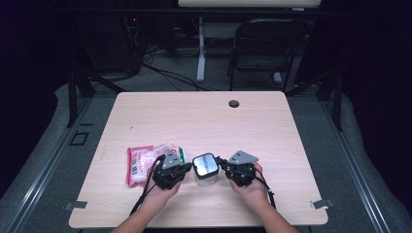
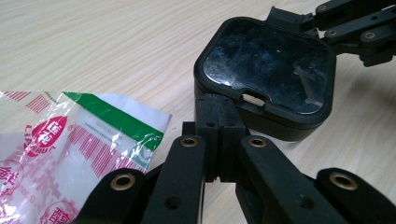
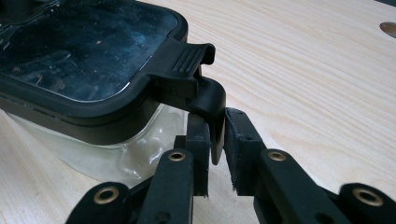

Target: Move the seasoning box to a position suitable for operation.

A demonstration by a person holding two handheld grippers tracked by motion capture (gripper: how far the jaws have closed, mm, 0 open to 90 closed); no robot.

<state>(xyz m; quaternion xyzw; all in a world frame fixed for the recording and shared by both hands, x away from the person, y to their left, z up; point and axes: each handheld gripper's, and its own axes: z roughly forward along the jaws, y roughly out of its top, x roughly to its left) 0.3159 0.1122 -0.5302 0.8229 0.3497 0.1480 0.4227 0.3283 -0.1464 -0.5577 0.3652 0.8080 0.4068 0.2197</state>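
On the left of the table (image 1: 145,111) lies a red-and-white packet (image 1: 145,162), flat and untouched, just beside the left gripper (image 2: 218,135). That gripper's jaws are pressed together with nothing between them; their tips butt against the near edge of the box's lid (image 2: 268,60), by the little notch in its rim. It looks to me like a brace, not a grip.

In the middle stands the box (image 1: 204,170), a clear tub under a dark glossy lid, near the front edge, between the two hands.

On the right, the right gripper (image 3: 217,140) has its jaws narrowed around the latch (image 3: 208,100), the black tab that hangs down from the lid's corner. One pad looks to be touching it; on the other side I can see a sliver of gap, so I wouldn't call it clamped yet.

To do this well, I'd finish the squeeze first, then swing the tab outward and up rather than tug straight. The left tips should push steadily so the light tub doesn't slide or tip. Keep the pull slow; a slipped tab would jolt the box toward the packet.
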